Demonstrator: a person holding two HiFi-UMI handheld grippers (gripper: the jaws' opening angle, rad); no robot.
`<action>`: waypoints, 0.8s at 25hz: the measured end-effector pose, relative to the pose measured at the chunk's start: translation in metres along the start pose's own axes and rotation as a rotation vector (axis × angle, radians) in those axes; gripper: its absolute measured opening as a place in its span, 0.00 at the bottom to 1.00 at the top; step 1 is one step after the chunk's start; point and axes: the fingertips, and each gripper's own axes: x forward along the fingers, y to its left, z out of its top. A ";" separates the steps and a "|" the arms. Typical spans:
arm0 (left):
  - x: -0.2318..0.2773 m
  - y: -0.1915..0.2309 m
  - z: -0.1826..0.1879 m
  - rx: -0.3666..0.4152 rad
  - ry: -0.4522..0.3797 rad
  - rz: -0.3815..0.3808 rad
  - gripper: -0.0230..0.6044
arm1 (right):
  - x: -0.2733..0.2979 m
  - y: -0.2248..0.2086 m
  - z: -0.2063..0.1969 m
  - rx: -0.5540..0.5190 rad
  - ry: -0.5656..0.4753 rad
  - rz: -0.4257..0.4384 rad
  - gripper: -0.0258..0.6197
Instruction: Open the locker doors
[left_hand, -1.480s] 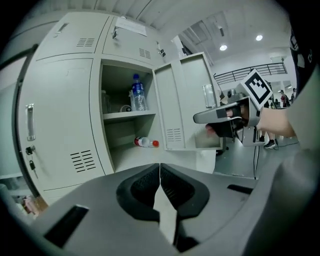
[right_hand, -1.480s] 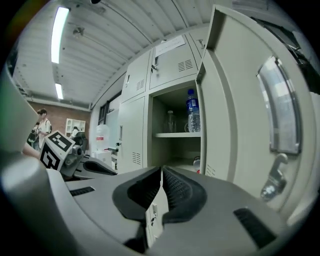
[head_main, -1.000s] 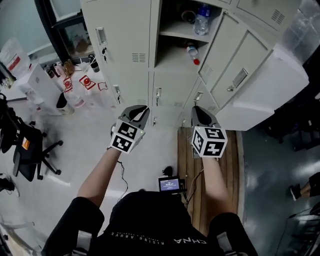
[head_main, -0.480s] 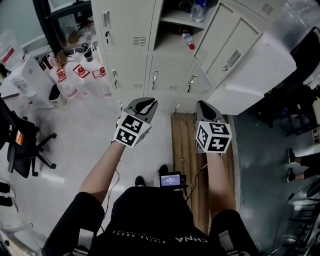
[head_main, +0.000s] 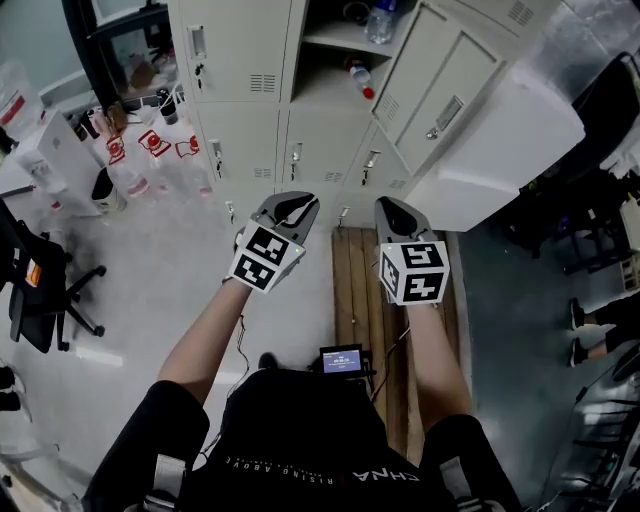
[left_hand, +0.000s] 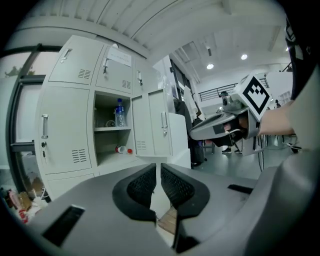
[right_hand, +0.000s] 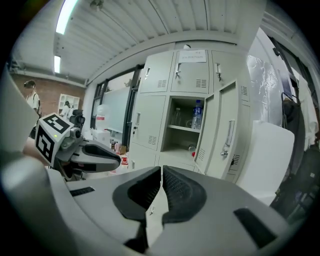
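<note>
Partly done, judged: one compartment (head_main: 335, 60) of locker bank (head_main: 232, 104), far centre, was seen open, its door (head_main: 410, 95) swung right. One shut door (head_main: 235, 45) was noted left of it, three shut doors in lower row (head_main: 250, 150). Right-column door's state could not be told. Two bottles (head_main: 358, 78) were counted inside, one upright, one lying. Two grippers were counted: left gripper (head_main: 292, 200), right gripper (head_main: 392, 203), both pinched together on nothing, held near, well apart from lockers. Remaining doors were judged yet to be opened.
</note>
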 end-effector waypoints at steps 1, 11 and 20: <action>0.006 -0.006 0.002 -0.003 -0.001 -0.007 0.07 | -0.002 -0.004 -0.002 -0.004 -0.001 0.007 0.10; 0.038 -0.024 0.030 0.029 -0.003 -0.006 0.07 | -0.009 -0.029 0.003 0.002 -0.055 0.055 0.10; 0.054 -0.039 0.031 0.030 0.013 -0.024 0.07 | -0.007 -0.038 0.005 0.005 -0.077 0.082 0.10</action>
